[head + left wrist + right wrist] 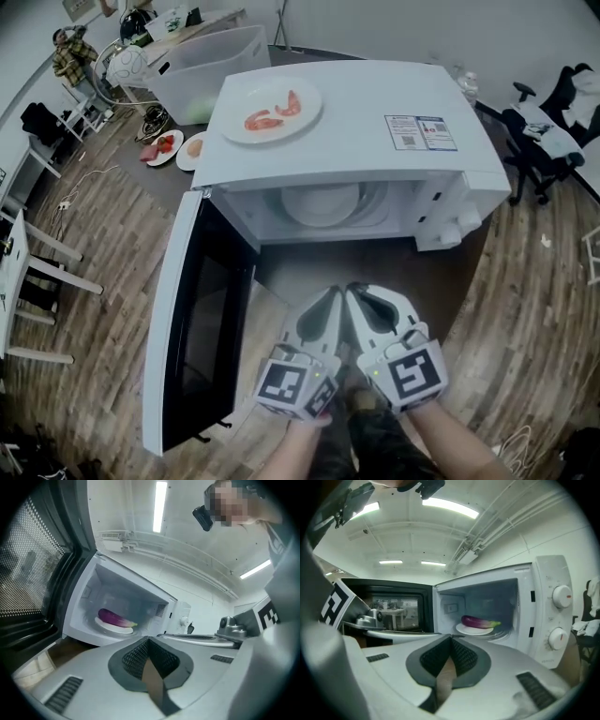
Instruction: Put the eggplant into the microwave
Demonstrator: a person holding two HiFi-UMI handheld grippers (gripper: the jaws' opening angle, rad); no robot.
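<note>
Glossy purple eggplant [478,620] with a pale green stem end is lying on the round white plate [474,630] inside the white microwave oven [548,616], whose dark-windowed door [192,328] is standing open at the left of the head view.

In the right gripper view its long axis is running across the frame, stem end pointing right. In the left gripper view the eggplant [114,617] is slanting, stem end pointing lower right.

In the head view the oven roof is hiding the eggplant, and only part of the plate is showing.

The left tongs [149,641] and right tongs [451,640] are both sitting closed, jaws together, gripping nothing. They are hanging side by side at the lower centre of the head view, over the dark brown table [300,272], well apart from the eggplant.
</note>
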